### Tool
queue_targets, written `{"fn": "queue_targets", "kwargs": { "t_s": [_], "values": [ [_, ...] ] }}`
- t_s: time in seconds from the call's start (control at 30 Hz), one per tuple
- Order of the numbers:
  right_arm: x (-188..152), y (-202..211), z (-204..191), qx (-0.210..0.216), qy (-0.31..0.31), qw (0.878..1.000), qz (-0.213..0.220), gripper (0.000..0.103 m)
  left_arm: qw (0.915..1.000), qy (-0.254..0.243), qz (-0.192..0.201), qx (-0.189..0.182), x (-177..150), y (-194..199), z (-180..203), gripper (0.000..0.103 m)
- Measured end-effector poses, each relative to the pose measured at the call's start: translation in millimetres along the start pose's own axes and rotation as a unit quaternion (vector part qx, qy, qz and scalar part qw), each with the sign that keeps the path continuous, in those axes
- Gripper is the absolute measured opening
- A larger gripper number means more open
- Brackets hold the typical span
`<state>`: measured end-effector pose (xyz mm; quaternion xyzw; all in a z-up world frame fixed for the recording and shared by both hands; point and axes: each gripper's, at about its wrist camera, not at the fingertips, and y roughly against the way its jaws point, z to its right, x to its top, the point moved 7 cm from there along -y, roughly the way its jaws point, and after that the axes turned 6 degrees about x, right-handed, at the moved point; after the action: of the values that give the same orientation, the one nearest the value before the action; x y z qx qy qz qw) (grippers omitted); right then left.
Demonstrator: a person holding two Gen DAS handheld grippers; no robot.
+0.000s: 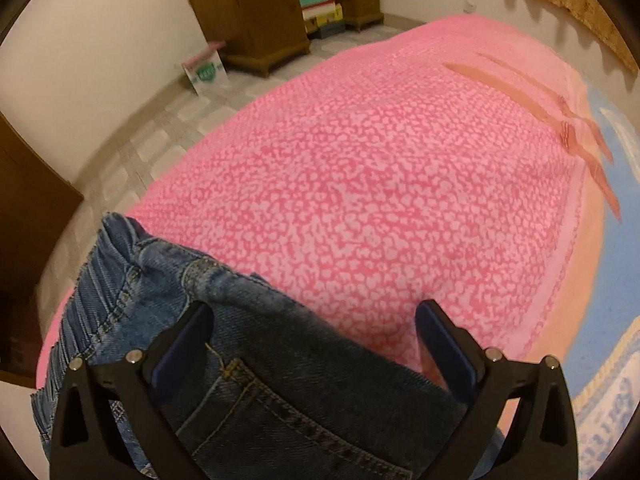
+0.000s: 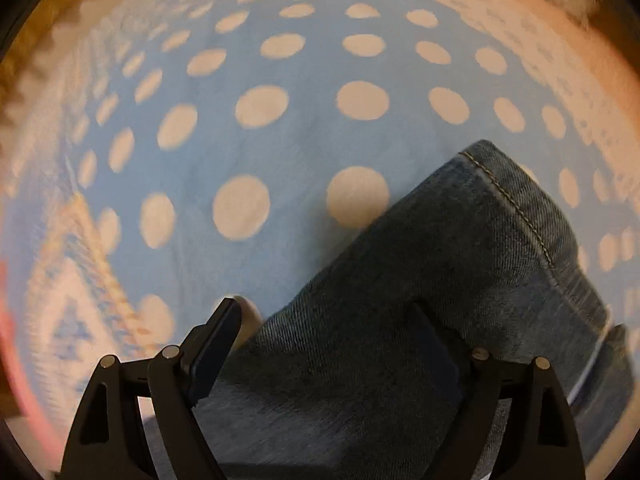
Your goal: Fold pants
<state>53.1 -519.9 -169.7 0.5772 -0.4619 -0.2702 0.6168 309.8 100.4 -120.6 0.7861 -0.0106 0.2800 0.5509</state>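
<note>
The dark blue jeans [image 1: 280,380] lie flat on the bed. In the left wrist view their elastic waistband [image 1: 108,280] and a stitched back pocket [image 1: 256,412] rest on a pink spotted blanket [image 1: 360,184]. My left gripper [image 1: 314,316] hovers over the waist end, open wide; denim lies under the left finger and the pads do not press it. In the right wrist view a jeans leg [image 2: 420,300] with its stitched hem [image 2: 516,204] lies on a blue sheet with cream dots [image 2: 260,140]. My right gripper [image 2: 326,312] stands open astride the leg.
Beyond the blanket's far edge is a tiled floor [image 1: 160,128] with a brown wooden cabinet [image 1: 256,12], stacked coloured boxes [image 1: 320,0] and a white and green box [image 1: 206,70]. A dark wooden door [image 1: 28,240] stands at the left. The blue sheet [image 1: 612,280] shows right of the blanket.
</note>
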Motion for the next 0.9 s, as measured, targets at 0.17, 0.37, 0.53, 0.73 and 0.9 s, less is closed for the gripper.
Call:
{"fn": "queue_targets", "kwargs": {
  "t_s": [0.17, 0.37, 0.53, 0.73, 0.9],
  "values": [
    [-2, 4, 4, 0.011, 0.014, 1.000, 0.021, 0.062, 0.9956, -0.062, 0.070, -0.012, -11, 14, 19, 0.080],
    [0, 10, 48, 0.109, -0.004, 0.994, -0.003, 0.019, 0.9898, -0.098, 0.088, -0.054, -11, 24, 6, 0.024],
    [-14, 37, 57, 0.186, -0.022, 0.982, -0.001, 0.010, 0.9790, -0.060, 0.065, -0.184, 3, 32, -34, 0.013],
    [-42, 108, 68, 0.228, -0.006, 0.973, 0.042, 0.010, 0.9724, -0.029, 0.075, -0.219, -3, 60, -68, 0.008],
    [-56, 152, 50, 0.244, 0.031, 0.967, 0.074, 0.010, 0.9739, -0.019, 0.071, -0.215, -1, 71, -98, 0.008]
  ]
}}
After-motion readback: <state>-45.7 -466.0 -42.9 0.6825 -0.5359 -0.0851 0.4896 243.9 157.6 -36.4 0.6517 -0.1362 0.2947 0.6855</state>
